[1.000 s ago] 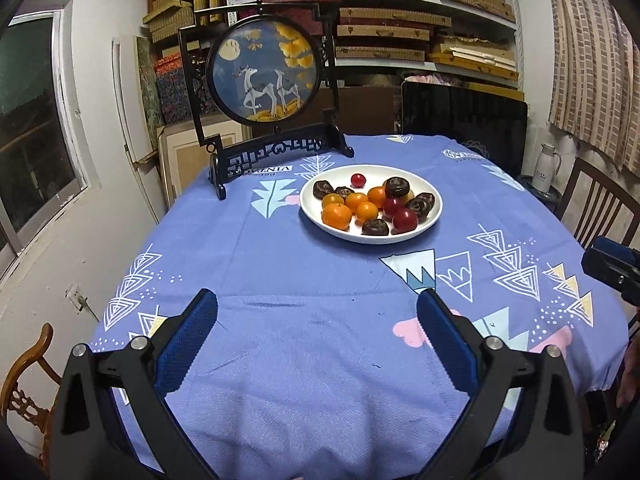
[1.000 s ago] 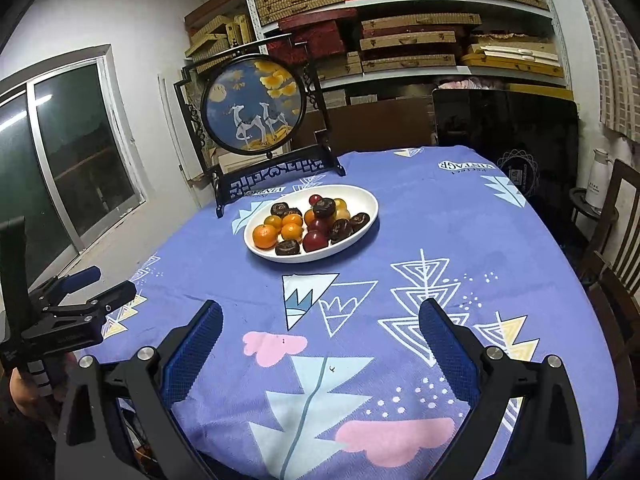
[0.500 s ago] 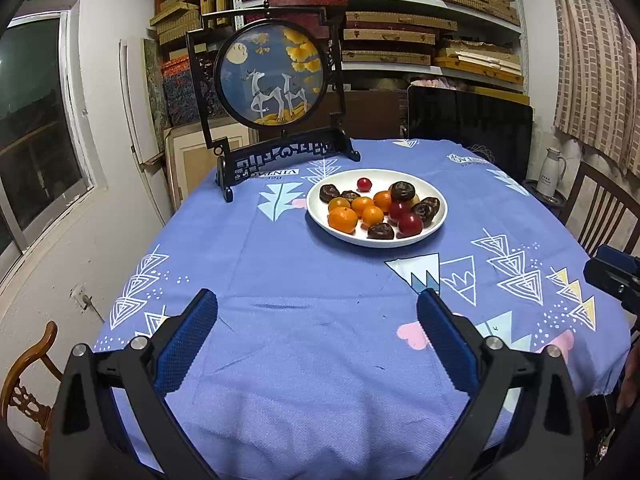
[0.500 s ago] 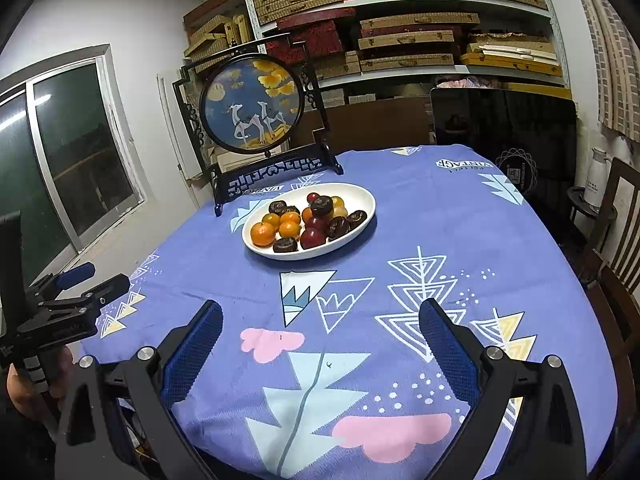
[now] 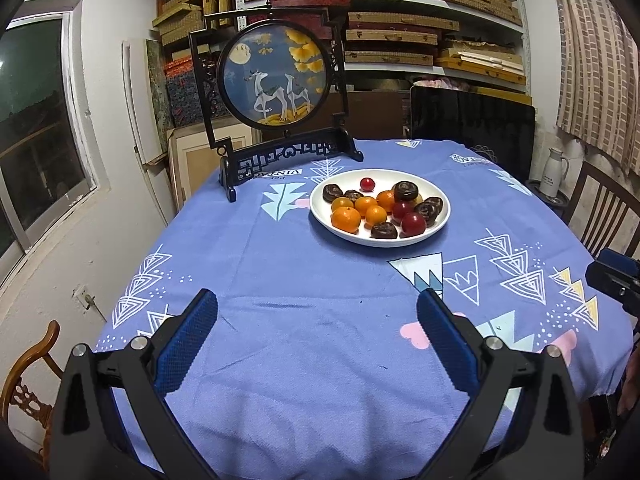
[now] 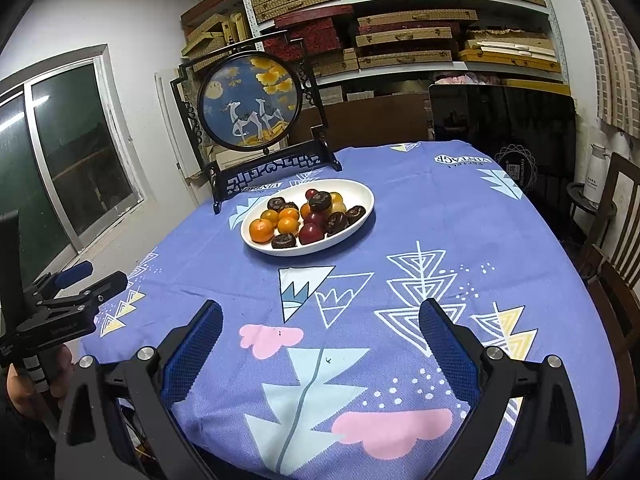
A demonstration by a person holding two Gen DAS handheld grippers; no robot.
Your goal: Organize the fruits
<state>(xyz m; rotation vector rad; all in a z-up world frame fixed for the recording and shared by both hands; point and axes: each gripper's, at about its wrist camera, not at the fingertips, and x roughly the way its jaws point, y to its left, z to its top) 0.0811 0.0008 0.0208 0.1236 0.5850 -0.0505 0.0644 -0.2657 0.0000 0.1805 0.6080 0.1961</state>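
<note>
A white oval plate (image 5: 440, 196) sits past the middle of a blue patterned tablecloth and holds mixed fruit: several oranges (image 5: 345, 219), red plums (image 5: 413, 223) and dark brown wrinkled fruits (image 5: 384, 231). The plate also shows in the right wrist view (image 6: 360, 192). My left gripper (image 5: 318, 340) is open and empty over the near table edge, well short of the plate. My right gripper (image 6: 320, 340) is open and empty over the near right part of the table. Each gripper appears at the edge of the other's view.
A round deer picture in a black stand (image 5: 276, 80) stands on the table behind the plate. Shelves of boxes (image 5: 420, 32) fill the back wall. Wooden chairs (image 5: 608, 208) stand at the right and lower left (image 5: 24, 380). A window (image 5: 36, 120) is on the left.
Both grippers have drawn back and tilted up slightly; the plate sits a little farther and higher in both views. Both stay open.
</note>
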